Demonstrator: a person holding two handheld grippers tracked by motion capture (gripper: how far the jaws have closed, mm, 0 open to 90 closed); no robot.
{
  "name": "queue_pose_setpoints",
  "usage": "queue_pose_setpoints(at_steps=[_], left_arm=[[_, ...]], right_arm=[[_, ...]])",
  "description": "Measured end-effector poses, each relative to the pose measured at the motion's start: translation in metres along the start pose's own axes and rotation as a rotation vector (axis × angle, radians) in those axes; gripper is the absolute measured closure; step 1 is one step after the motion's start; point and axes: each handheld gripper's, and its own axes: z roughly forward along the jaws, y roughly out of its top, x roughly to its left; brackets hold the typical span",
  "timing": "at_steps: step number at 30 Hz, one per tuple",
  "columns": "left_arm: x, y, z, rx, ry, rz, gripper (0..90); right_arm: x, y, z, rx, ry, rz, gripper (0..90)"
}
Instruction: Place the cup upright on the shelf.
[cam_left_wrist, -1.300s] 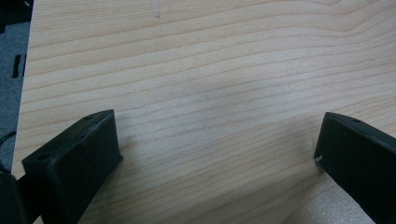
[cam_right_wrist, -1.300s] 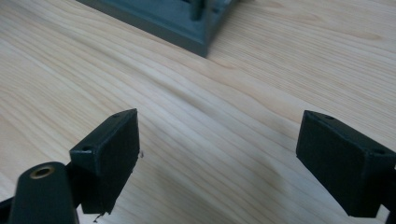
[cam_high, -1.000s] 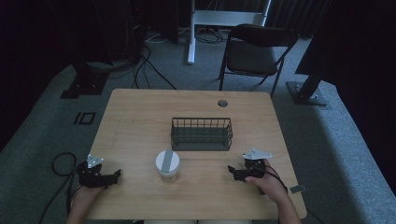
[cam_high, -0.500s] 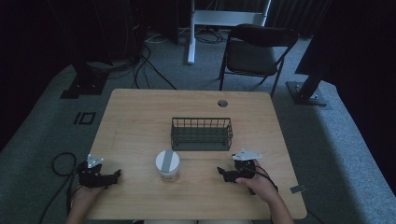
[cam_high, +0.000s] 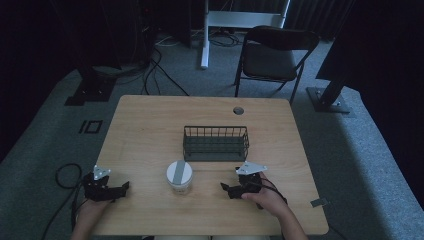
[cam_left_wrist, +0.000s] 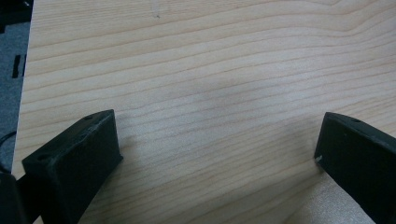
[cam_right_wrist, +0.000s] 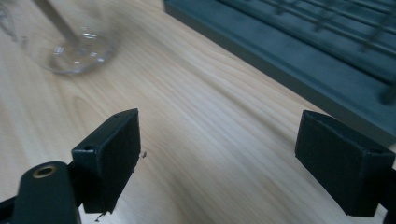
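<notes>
On the wooden table (cam_high: 150, 125) a clear jar (cam_high: 179, 176) with a white lid stands upright near the middle of the near half, a grey strip running across the lid's top. Behind it, toward the centre of the table, sits a dark wire basket (cam_high: 216, 143) — the jar is just in front of the basket's near-left corner, apart from it. A small round grommet hole (cam_high: 238, 110) shows close to the far edge.

The right gripper (cam_high: 227, 189) lies low over the table by the near edge, to the right of the jar and in front of the basket's near-right corner; the person's right hand (cam_high: 265, 197) grips it from behind, and the grey three-cornered plate rides on top. Its jaws point toward the jar, with bare wood between them and the glass. In the right gripper view the two black jaws stand wide apart with nothing between them (only table grain), the jar's glass base (cam_right_wrist: 77, 49) shows blurred at the upper left, and the basket's dark base rail (cam_right_wrist: 289, 60) runs across the upper right.

The left gripper (cam_high: 122, 187) rests near the near-left corner of the table, held by the left hand (cam_high: 92, 207), well apart from the jar. Its jaws are spread wide as well — the left gripper view has plain wood between them, and the table's left edge with grey floor (cam_left_wrist: 11, 60) beyond.
</notes>
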Motion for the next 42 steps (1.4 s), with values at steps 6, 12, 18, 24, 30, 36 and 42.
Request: queue_pose_setpoints(at_steps=[6, 12, 18, 24, 30, 36, 42], left_arm=[[0.0, 0.0, 0.0, -0.001, 0.0, -0.001, 0.2], [0.0, 0.0, 0.0, -0.001, 0.0, -0.001, 0.2], [0.0, 0.0, 0.0, 0.0, 0.0, 0.0, 0.2], [0.0, 0.0, 0.0, -0.001, -0.001, 0.001, 0.2], [0.0, 0.0, 0.0, -0.001, -0.002, 0.001, 0.2], [0.0, 0.0, 0.0, 0.0, -0.001, 0.002, 0.2], [0.0, 0.0, 0.0, 0.0, -0.001, 0.001, 0.2]], right_arm=[[0.01, 0.006, 0.007, -0.008, 0.032, -0.024, 14.9], [0.019, 0.012, 0.013, -0.017, 0.064, -0.037, 14.9], [0.028, 0.016, 0.02, -0.023, 0.094, -0.057, 14.9], [0.038, 0.02, 0.027, -0.027, 0.12, -0.077, 14.9], [0.048, 0.022, 0.034, -0.031, 0.151, -0.099, 14.9], [0.055, 0.026, 0.039, -0.04, 0.165, -0.117, 14.9], [0.064, 0.032, 0.045, -0.05, 0.193, -0.149, 14.9]])
